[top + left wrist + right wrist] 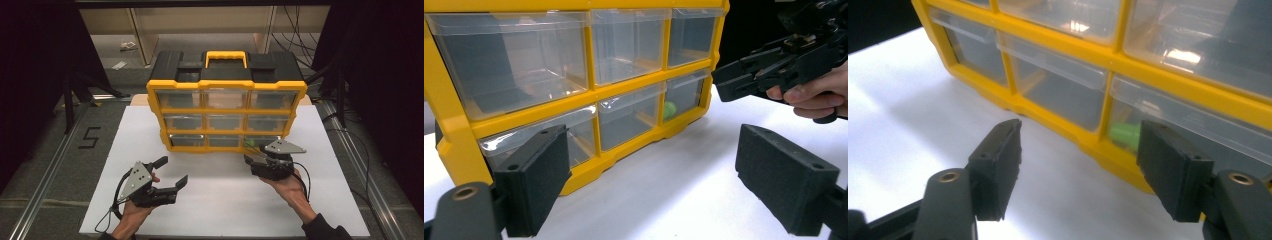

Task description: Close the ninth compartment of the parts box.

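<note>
Behind the bottom drawer (1168, 131) front, green object (1124, 134) blurred, half hidden.

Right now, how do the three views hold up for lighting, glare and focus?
High view: dim and soft, surroundings nearly black, white table the brightest area. Left gripper view: organizer sharp, its clear drawers mildly reflective, the near jaws soft. Right gripper view: table blown out at left, glare spots on the upper drawers, green item blurred behind plastic.
</note>
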Available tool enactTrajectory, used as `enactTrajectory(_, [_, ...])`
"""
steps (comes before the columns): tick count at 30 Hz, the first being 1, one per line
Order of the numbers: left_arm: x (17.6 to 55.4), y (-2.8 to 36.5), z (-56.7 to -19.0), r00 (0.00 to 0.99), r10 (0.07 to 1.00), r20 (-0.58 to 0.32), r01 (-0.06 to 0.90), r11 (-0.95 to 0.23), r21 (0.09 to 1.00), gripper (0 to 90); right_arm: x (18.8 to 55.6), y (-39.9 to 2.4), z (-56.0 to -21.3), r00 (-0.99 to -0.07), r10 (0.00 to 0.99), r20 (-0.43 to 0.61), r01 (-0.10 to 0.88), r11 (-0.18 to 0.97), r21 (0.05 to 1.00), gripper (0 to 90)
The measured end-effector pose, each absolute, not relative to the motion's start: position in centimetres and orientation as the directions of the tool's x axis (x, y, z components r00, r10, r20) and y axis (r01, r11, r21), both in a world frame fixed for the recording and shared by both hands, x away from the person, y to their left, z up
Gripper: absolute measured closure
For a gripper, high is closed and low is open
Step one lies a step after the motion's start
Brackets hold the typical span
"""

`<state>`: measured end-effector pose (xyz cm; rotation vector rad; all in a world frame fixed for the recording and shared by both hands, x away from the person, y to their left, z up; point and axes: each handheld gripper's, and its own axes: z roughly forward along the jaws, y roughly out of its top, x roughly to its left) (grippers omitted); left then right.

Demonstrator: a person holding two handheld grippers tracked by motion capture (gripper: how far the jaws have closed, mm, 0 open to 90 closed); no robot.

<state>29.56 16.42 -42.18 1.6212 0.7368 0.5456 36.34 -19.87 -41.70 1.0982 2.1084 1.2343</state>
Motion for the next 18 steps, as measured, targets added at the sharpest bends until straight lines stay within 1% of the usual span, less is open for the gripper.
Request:
enactTrajectory(9, [29.6, 16.4, -42.2, 0.688, 0.724, -0.054, 0.166, -0.084, 0.983, 14.0, 35.5, -19.8, -41.1, -0.581, 0.813, 0.027, 0.389, 0.248, 0.887, 30.9])
enactTrajectory(18, [29.6, 16.5, -42.2, 0.687, 0.725, -0.056, 0.167, -0.082, 0.983, 13.9, 34.5, -19.7, -40.6, -0.592, 0.805, 0.041, 0.376, 0.231, 0.897, 24.6])
